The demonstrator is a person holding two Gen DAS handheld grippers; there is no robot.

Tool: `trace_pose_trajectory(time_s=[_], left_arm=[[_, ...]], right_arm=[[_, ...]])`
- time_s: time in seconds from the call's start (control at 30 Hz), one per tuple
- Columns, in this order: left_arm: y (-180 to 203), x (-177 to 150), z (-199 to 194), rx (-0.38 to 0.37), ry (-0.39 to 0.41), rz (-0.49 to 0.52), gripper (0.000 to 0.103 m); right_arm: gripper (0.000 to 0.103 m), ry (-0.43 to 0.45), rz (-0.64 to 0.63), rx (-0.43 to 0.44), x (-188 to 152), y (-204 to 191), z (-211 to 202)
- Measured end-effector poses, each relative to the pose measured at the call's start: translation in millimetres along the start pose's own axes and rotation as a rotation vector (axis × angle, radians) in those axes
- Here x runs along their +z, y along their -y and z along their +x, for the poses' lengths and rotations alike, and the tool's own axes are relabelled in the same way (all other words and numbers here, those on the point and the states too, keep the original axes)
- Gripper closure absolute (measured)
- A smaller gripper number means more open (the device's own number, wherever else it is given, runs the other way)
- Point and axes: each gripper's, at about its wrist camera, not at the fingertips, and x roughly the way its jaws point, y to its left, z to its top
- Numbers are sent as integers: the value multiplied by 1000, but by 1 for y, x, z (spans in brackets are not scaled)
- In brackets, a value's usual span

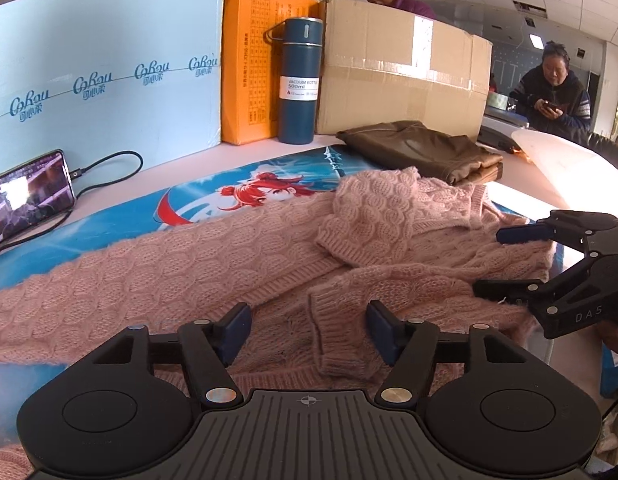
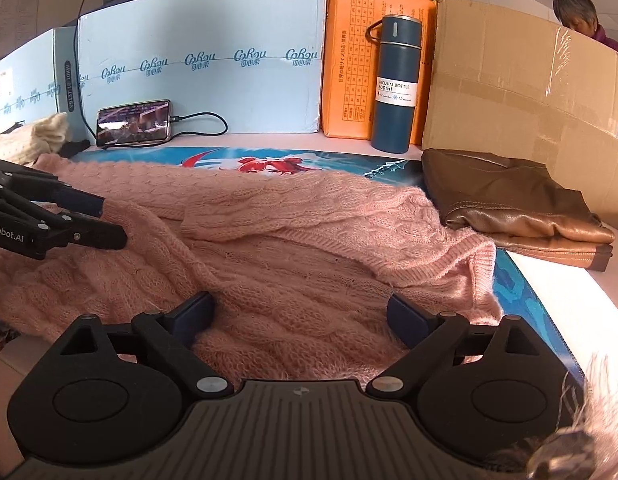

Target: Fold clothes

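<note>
So there's a fuzzy pink cable-knit sweater [image 1: 245, 256] spread out over a blue printed mat with a red-haired cartoon figure [image 1: 245, 196], and it takes up most of the middle of the table. One sleeve [image 2: 309, 216] is laid across the body of the sweater, cuff end pointing toward 9 o'clock in the right wrist view. The left gripper [image 1: 309, 330] hangs right over the knit at 6 o'clock in its own view, blue pads spread apart with nothing pinched, just fabric lying under the gap. The right gripper [image 2: 301, 316] is the same deal, fingers wide apart over the sweater's lower body and not clamped on anything. You can see the right one poking in from 3 o'clock in the left wrist view, and its lower finger looks like it's touching the knit. Behind the sweater at about 12 o'clock stands a dark teal vacuum bottle [image 1: 300, 80], between an orange cardboard box [image 1: 249, 68] and a big brown taped carton [image 1: 401, 76]. A folded brown leather-look garment [image 2: 517, 208] sits just beside the sweater at 2 o'clock. A phone with its screen lit and a cable plugged in [image 2: 135, 122] leans on a pale blue printed board [image 2: 197, 60].
</note>
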Motion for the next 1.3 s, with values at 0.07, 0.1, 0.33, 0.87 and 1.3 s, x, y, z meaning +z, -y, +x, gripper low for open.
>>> trace_pose_trajectory(time_s=[0.07,0.1,0.33,0.87,1.3], left_arm=[[-3,-1,-6,9,13,10,33],[-4,-2,-12,12,34,26,32],[-7,-21,-67,77,181,239,6],[3,-61,-100,40,11,486,1],[-27,-28,-69,132,107,214,0]], right_arm=[[9,4,-12,-9,1,-3,-1],[9,5,-18,-10,1,-4,-2],[3,121,30,129,17,3,-28],[0,134,-236,173,8,-20,-41],[0,8,-350,209,0,-35,-30]])
